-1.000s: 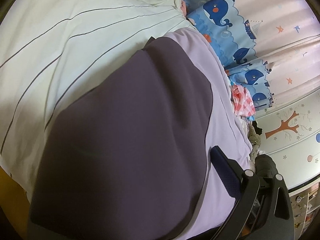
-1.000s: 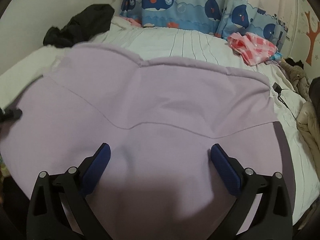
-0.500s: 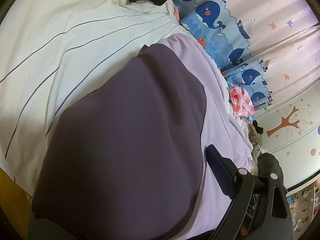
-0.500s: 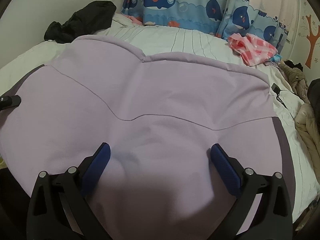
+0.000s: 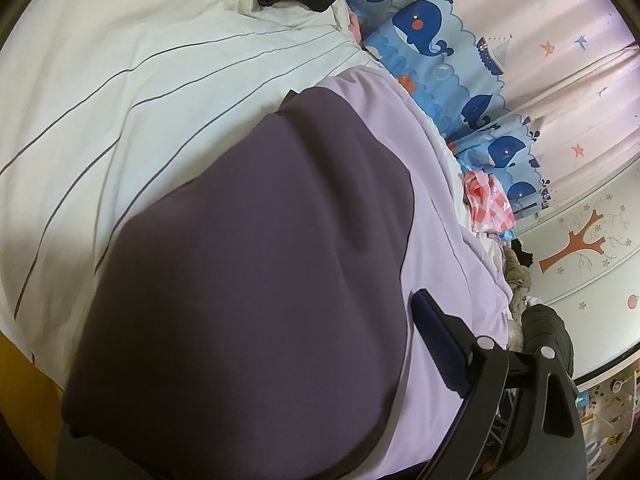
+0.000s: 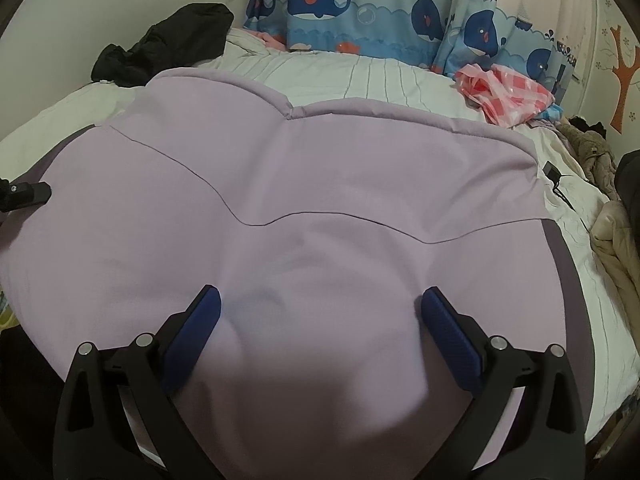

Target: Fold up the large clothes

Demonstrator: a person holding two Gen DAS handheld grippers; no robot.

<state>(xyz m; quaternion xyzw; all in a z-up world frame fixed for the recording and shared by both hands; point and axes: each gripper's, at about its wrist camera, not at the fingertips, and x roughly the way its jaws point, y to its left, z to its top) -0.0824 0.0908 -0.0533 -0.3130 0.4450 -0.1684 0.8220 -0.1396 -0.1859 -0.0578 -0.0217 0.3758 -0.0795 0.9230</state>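
A large lilac garment with dark purple panels lies spread on the bed; the left wrist view shows its dark purple panel and lilac part. My right gripper is open, its blue pads resting wide apart on the lilac cloth near the front edge. My left gripper shows one blue pad at the garment's left edge; the other finger is hidden under the dark cloth. The left gripper's tip appears at the far left of the right wrist view.
The white striped bedsheet lies under the garment. A black garment sits at the back left, a pink checked cloth at the back right. Whale curtains hang behind. More clothes are piled at the right.
The garment has settled lower and flatter on the bed, showing more of the far bed and curtain. Both grippers shifted slightly with it; the right stays open.
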